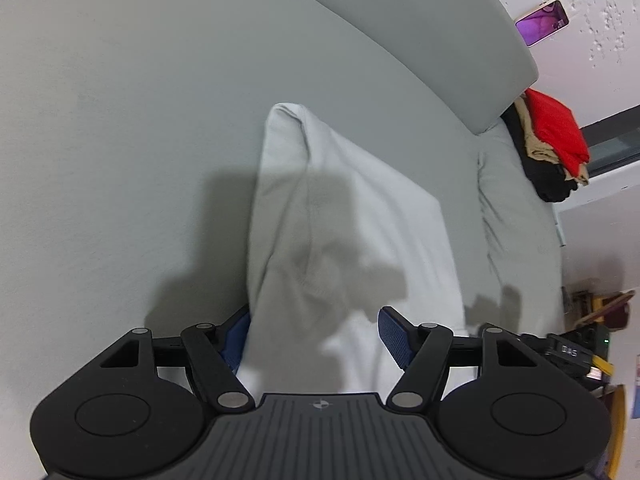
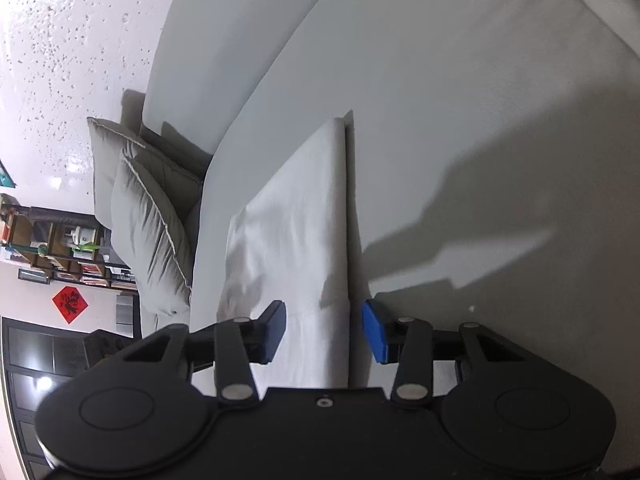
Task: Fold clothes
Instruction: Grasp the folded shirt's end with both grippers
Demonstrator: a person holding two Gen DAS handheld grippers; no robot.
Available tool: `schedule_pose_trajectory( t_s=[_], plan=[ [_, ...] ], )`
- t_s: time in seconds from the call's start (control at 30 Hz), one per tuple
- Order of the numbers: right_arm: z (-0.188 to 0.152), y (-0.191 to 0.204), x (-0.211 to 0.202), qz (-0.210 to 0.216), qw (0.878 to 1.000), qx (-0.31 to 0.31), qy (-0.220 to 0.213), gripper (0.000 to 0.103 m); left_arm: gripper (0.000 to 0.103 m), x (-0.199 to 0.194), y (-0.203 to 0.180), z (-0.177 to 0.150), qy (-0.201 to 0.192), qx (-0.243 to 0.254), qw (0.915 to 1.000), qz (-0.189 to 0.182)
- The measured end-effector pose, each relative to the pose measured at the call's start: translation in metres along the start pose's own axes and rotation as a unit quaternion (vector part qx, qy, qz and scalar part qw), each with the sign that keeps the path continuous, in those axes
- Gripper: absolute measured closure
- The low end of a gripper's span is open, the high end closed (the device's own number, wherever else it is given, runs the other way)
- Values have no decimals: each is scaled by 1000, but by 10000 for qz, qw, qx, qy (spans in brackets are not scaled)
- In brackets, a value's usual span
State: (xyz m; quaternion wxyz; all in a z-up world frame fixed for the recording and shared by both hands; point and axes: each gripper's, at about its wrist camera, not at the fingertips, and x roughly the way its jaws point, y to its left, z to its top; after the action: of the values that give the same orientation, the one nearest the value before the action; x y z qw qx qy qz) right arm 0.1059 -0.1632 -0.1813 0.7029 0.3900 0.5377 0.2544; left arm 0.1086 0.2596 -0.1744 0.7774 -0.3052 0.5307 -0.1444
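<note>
A white garment (image 1: pixel 340 216) lies folded into a long strip on the pale grey bed (image 1: pixel 120 120). My left gripper (image 1: pixel 316 336) is open, its blue pads on either side of the strip's near end, the left pad partly hidden behind the cloth. In the right wrist view the same white garment (image 2: pixel 296 216) runs away from me with a straight folded edge on its right. My right gripper (image 2: pixel 324 330) is open and straddles that folded edge at the near end, one pad over the cloth and one over the bed (image 2: pixel 480 120).
A grey headboard (image 1: pixel 400 28) runs along the far side. A pile of red, tan and black clothes (image 1: pixel 552 144) sits at the bed's right corner. Two grey pillows (image 2: pixel 144 208) lean at the left in the right wrist view, with shelves (image 2: pixel 52 248) beyond.
</note>
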Motion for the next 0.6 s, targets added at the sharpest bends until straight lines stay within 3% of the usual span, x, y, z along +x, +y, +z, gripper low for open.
schedule_pose_trajectory(
  t_s=[0.1, 0.33, 0.4, 0.47, 0.6],
  plan=[
    [11, 0, 13, 30, 10000, -2, -46, 64, 39, 9, 4, 9, -23, -134, 9996, -257],
    [34, -3, 52, 288, 9995, 99, -120, 78, 58, 35, -3, 29, -44, -105, 9991, -403],
    [36, -5, 56, 320, 9990, 224, -216, 82, 67, 36, -11, 30, -107, -56, 9998, -174],
    [36, -5, 57, 179, 9988, 327, -309, 97, 94, 34, -20, 28, -193, -17, 9998, 88],
    [22, 25, 47, -339, 9954, -570, -687, 97, 96, 11, -51, 9, -709, 401, 9950, 583]
  ],
)
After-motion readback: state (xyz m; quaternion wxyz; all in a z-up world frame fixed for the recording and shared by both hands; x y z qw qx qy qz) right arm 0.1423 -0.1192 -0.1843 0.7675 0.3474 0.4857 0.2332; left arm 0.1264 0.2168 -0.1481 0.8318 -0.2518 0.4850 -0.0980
